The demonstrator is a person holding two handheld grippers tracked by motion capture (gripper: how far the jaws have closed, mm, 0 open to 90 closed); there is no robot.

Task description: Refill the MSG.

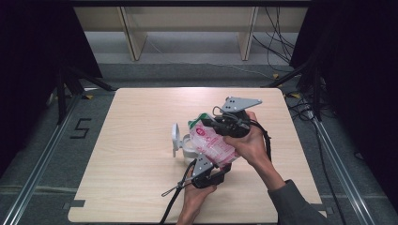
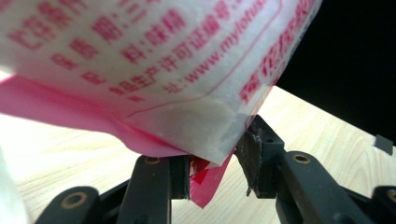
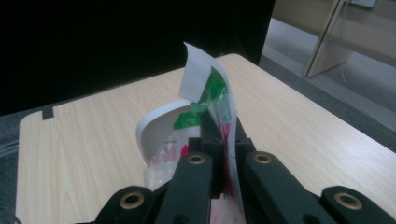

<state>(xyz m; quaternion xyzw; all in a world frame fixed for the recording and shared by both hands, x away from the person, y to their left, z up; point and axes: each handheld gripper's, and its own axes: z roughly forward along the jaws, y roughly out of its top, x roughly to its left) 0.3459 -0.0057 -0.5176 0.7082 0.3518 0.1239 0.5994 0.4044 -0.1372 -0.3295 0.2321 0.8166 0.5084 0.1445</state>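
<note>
Pink-and-white printed plastic, a soft pouch (image 1: 212,140) with red lettering and a green top corner, hangs between my two claws above the pale wooden tabletop (image 1: 136,183). My right claw (image 1: 210,123) has its jaws closed flat on the pouch's upper edge; in the right gripper view the green and red film (image 3: 215,95) stands straight up out of the pinched jaws, with a white flap of the seal rising above it. My left claw (image 1: 217,171) sits at the opposite, lower end. In the left gripper view the pouch's folded white corner (image 2: 205,135) and a pink tab of film (image 2: 205,184) lie between the jaws, one pad against the film and the other a little off to the side, so I read this claw as not fully clamped, though I cannot tell for certain whether it has a real hold.

Just beyond the left claw, and directly under the pouch, stands a small white lidded container (image 1: 187,146) with its round lid (image 1: 175,137) tipped up on edge. I judge the pouch is held by both ends this way so it stays taut and angled over that open container, top corner gripped for tearing or tipping, lower corner steadied so the contents do not sag sideways. Beyond the right claw, the container's white rim (image 3: 156,119) curves just behind the pouch.
</note>
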